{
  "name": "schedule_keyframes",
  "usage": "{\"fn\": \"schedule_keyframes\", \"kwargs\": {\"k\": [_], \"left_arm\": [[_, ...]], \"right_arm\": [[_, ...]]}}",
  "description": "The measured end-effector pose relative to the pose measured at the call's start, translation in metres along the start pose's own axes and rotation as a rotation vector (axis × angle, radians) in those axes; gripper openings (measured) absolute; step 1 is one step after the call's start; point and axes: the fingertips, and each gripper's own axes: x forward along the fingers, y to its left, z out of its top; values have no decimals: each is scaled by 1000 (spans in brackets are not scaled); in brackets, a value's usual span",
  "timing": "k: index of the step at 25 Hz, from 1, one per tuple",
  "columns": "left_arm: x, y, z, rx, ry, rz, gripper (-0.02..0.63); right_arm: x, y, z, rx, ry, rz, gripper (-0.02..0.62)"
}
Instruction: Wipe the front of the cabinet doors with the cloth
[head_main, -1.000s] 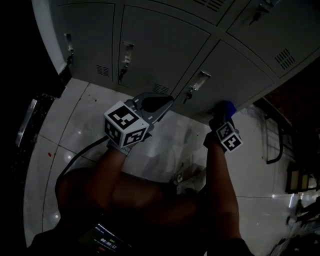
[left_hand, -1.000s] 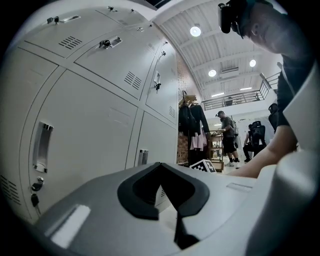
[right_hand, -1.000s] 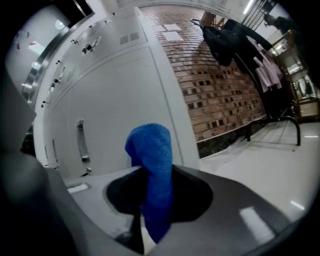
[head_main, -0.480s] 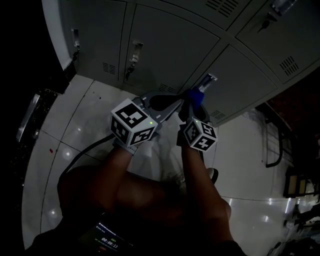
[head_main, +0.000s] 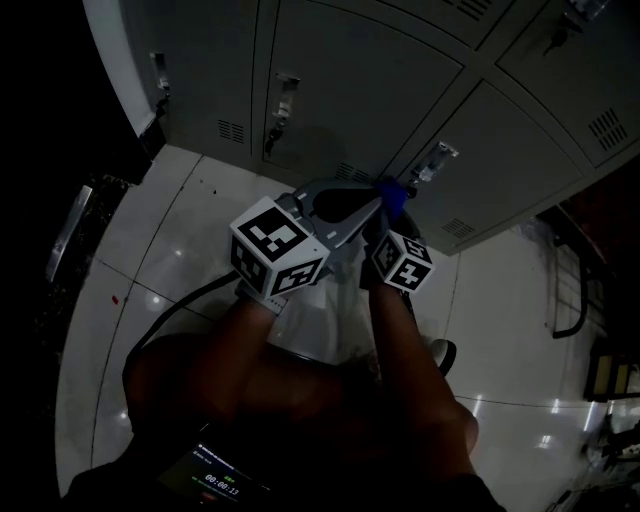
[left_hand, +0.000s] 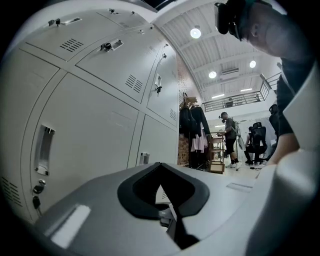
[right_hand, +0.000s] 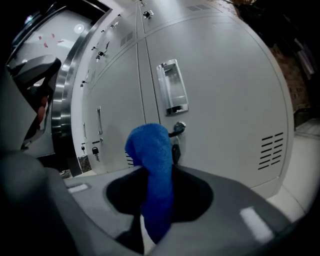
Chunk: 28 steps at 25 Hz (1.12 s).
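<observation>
Grey locker doors (head_main: 350, 95) fill the top of the head view. A blue cloth (right_hand: 151, 165) stands up between the jaws of my right gripper (right_hand: 152, 200), which is shut on it. In the right gripper view the cloth is just in front of a door's metal handle (right_hand: 171, 87) and key lock (right_hand: 179, 128). In the head view the cloth (head_main: 392, 195) is at the base of the doors, and the right gripper (head_main: 388, 208) is close beside my left gripper (head_main: 345, 212). The left gripper (left_hand: 164, 200) is shut with nothing in it and faces a door (left_hand: 95, 130).
Glossy white floor tiles (head_main: 150, 250) run below the lockers. A cable (head_main: 170, 305) trails off to the left. A dark metal rack (head_main: 570, 290) stands at the right. In the left gripper view, hanging clothes (left_hand: 192, 122) and a standing person (left_hand: 229, 135) are far off.
My right gripper has carried the blue cloth leftward along the foot of the lockers, from the right-hand door to close beside the left gripper. The left gripper has hardly moved.
</observation>
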Motion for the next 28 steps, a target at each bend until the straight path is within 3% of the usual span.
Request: {"fn": "schedule_keyframes", "kwargs": {"k": [4,9,13,17,20,28], "left_arm": [[2,2,-2,-6,1,3,3],[4,1,-7,-3,10,-1,3],[4,1,-9,-1,19,-1,3],[3,-1,-9,0,22,0,3],[4,-2,-9,1,25,-1,3],[2,-2,-9,5,27,-1,3]], "right_arm": [[6,-18,-1,59,-6,-17,101],[0,-45,4,48,-20,-71,101],[-13,-85,-1,154,-41,-158,101],[-26,-118,0,175,-51,-222,101],[-37,-136,0,250,-66,-263,101],[-75,-214,5,324,-117,-449,101]]}}
